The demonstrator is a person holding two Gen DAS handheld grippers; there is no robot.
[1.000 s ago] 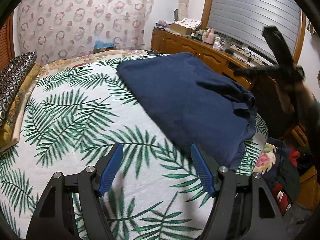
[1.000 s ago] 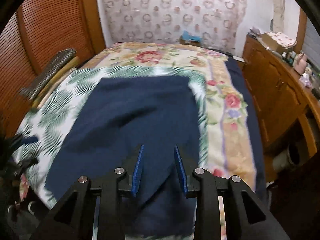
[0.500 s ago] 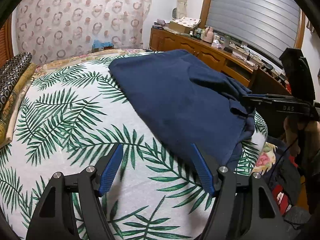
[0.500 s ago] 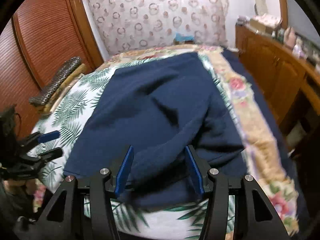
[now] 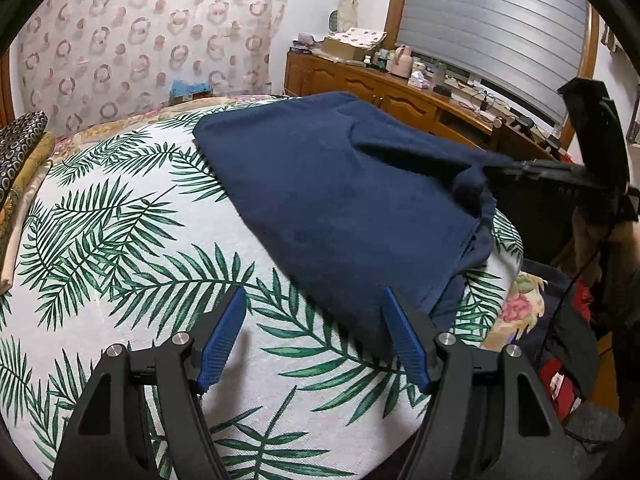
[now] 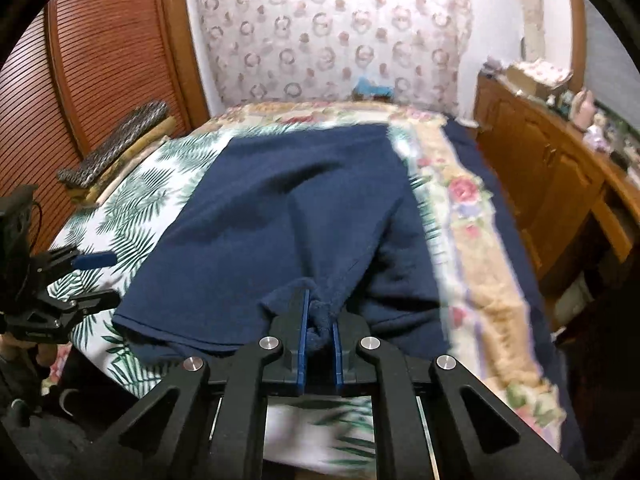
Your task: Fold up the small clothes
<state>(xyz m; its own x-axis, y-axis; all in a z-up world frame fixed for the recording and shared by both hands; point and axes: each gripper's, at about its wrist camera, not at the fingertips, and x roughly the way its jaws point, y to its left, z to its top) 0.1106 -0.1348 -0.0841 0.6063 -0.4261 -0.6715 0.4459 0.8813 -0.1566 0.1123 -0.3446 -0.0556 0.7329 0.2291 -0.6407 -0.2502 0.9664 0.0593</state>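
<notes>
Right wrist view shows the navy garment [image 6: 280, 216] spread over the palm-leaf sheet [image 6: 144, 196] on the bed, its near edge bunched and lifted where the right gripper [image 6: 319, 328] pinches a wad of the cloth between its blue pads [image 6: 303, 336], the jaws drawn almost together around it. From the left wrist view the same garment [image 5: 344, 200] lies across the right half of the sheet [image 5: 120, 216], with one corner pulled up off the bed toward the right gripper [image 5: 520, 168], which reaches in from the right edge. The left gripper [image 5: 312, 336] hangs low over the sheet with its jaws spread wide and nothing between them; its right pad [image 5: 404, 344] sits just at the garment's near hem, though whether it touches is unclear. A floral bedspread [image 6: 476, 240] borders the sheet on the right. Folded patterned fabrics [image 6: 116, 148] are stacked at the left side of the bed by a slatted wooden wardrobe [image 6: 100, 60]. A wooden dresser [image 6: 560, 176] along the right wall carries a cardboard box [image 5: 340, 46] draped with patterned cloth, its contents hidden, and small bottles and jars [image 5: 400, 62] too small to identify.
</notes>
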